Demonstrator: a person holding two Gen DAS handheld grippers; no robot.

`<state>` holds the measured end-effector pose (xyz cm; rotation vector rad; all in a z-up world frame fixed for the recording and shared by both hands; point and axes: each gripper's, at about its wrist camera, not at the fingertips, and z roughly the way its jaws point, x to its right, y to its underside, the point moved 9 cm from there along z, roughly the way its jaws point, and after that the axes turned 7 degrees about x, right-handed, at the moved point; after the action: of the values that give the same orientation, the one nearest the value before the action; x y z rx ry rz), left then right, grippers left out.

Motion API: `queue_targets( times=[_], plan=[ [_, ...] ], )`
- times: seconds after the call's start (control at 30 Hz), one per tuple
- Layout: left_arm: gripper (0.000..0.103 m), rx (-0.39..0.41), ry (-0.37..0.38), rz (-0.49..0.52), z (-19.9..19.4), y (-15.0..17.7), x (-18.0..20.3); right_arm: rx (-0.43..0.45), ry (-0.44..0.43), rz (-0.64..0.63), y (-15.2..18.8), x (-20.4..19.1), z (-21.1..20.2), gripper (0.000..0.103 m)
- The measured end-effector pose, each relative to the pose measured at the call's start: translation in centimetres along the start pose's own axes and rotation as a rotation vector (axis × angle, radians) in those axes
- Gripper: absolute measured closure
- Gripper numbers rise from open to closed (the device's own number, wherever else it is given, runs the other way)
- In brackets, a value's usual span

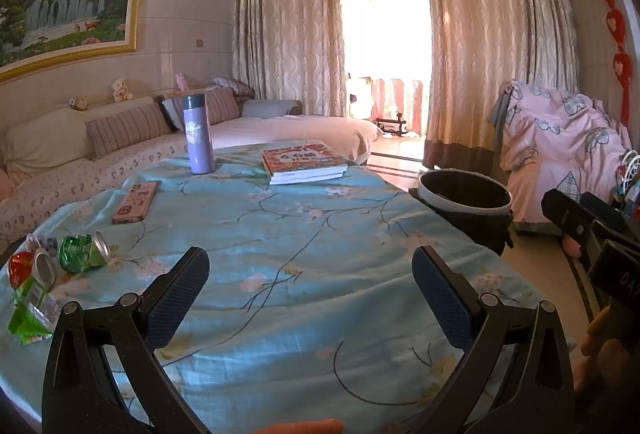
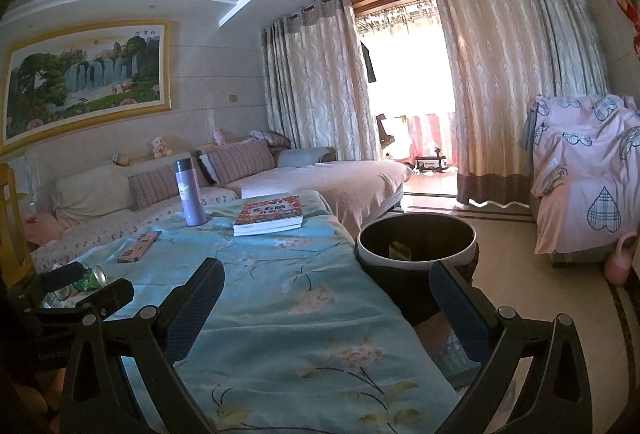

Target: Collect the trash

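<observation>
Two grippers: left gripper [image 1: 310, 298] and right gripper [image 2: 326, 308], both spread apart, empty, above the table
Table [image 1: 320, 234]: blue floral cloth
Bin [image 2: 416, 238]: beside the table's right edge
Trash: crushed green can [image 1: 82, 252], red can [image 1: 22, 268] and wrappers [image 1: 30, 318] at table's left edge

Bright balcony light floods between beige curtains [image 1: 288, 34] (sofa [image 1: 80, 154] below a framed landscape painting [image 1: 68, 10]).
</observation>
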<state>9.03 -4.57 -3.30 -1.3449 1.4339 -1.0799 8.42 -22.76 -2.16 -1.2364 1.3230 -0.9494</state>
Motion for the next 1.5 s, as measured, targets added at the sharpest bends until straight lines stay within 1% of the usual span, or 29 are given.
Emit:
queue_targets(
  times=[0.33, 0.6, 1.5],
  plan=[
    [0.000, -0.010, -0.009, -0.005, 0.13, 0.20, -0.17, -0.012, -0.006, -0.003, 0.35, -0.21, -0.10, 0.000],
    [0.000, 0.004, -0.015, -0.003, 0.03, 0.14, -0.11, -0.024, -0.008, -0.010, 0.66, -0.34, 0.03, 0.000],
    [0.000, -0.004, -0.005, -0.004, -0.05, 0.11, -0.01, -0.025, -0.014, -0.010, 0.52, -0.48, 0.03, 0.000]
  ],
)
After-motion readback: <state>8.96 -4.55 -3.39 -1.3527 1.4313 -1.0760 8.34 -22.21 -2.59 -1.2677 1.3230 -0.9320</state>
